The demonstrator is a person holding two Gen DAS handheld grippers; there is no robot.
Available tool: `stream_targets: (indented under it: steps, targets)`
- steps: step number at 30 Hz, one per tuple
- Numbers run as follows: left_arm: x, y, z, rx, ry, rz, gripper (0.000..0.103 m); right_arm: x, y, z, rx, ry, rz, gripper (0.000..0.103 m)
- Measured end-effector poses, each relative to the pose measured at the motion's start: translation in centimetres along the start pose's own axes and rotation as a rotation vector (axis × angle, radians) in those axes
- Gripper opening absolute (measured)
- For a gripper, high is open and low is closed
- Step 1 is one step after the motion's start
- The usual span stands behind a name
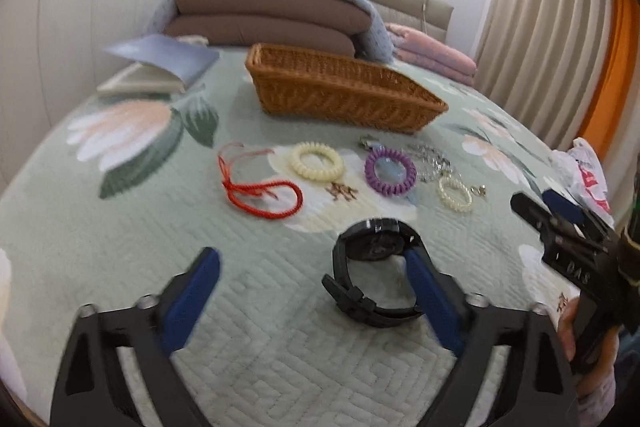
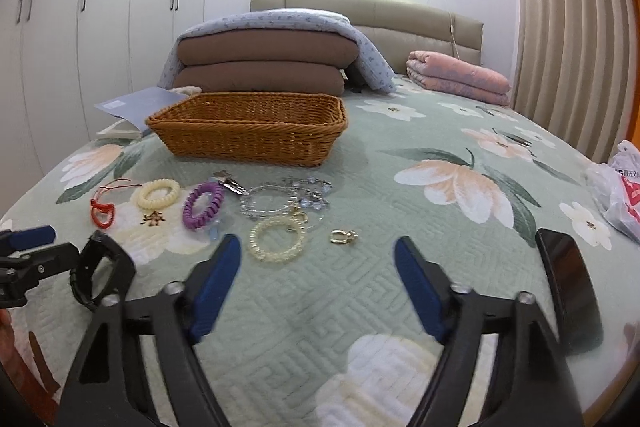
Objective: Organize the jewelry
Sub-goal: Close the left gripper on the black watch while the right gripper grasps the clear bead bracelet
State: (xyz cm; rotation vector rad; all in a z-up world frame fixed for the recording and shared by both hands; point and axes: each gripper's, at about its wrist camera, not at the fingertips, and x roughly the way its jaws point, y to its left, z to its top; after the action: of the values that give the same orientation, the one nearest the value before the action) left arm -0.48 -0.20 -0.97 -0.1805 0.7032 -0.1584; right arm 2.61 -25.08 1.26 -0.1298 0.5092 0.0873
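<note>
Watch (image 1: 374, 267) nearest, right pad of left gripper (image 1: 312, 291) inside strap loop, jaws spread. Right gripper (image 2: 318, 283) spread, empty. Basket (image 2: 248, 139) looks empty; bracelets (image 2: 276, 239), hair ties (image 2: 202, 205) all on bed. Task barely begun.

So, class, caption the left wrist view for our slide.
Open left tongs approach a black watch on the quilt; wicker basket waits beyond.

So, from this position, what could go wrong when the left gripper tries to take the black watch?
1. The left gripper is wide open, and one finger sits inside the loop of the black watch; closing may push the strap aside instead of pinching it.
2. Lifted by one side, the watch could swing and slip before reaching the wicker basket.
3. The right gripper waits nearby, open, and could bump the pearl bracelet.
</note>
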Motion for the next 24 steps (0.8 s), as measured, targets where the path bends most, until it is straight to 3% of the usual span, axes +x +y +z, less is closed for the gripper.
stream_targets:
  steps: [1, 2, 5, 7, 9, 11, 15, 21, 24]
  targets:
    - [0.3, 0.1, 0.0, -0.005, 0.019, -0.010, 0.072, 0.1, -0.4, 0.1, 0.008, 0.004, 0.004, 0.075]
    - [0.5, 0.1, 0.0, -0.009, 0.029, -0.017, 0.070, 0.3, -0.8, 0.2, 0.017, 0.007, 0.009, 0.073]
    - [1.0, 0.2, -0.2, -0.030, 0.050, -0.051, 0.068, 1.5, -1.7, 0.2, 0.046, 0.062, 0.055, 0.050]
    - [1.0, 0.0, -0.1, -0.028, 0.048, -0.054, 0.060, 2.3, -1.9, 0.1, 0.061, 0.100, 0.094, 0.041]
    - [1.1, -0.3, -0.1, -0.025, 0.053, -0.058, 0.052, 3.0, -1.4, 0.2, 0.069, 0.129, 0.144, 0.040]
    - [1.4, -0.3, -0.1, -0.035, 0.064, -0.066, 0.051, 3.7, -0.6, 0.8, 0.051, 0.152, 0.138, 0.039]
    - [2.0, -0.3, -0.2, -0.051, 0.086, -0.074, 0.037, 5.2, 0.8, 2.0, 0.028, 0.170, 0.110, 0.035]
    - [2.6, -0.5, -0.2, -0.062, 0.108, -0.073, 0.035, 8.3, 2.0, 2.2, 0.001, 0.259, 0.062, 0.031]
    - [2.9, -0.5, -0.2, -0.072, 0.113, -0.077, 0.028, 9.0, 2.4, 2.0, -0.020, 0.288, 0.057, 0.031]
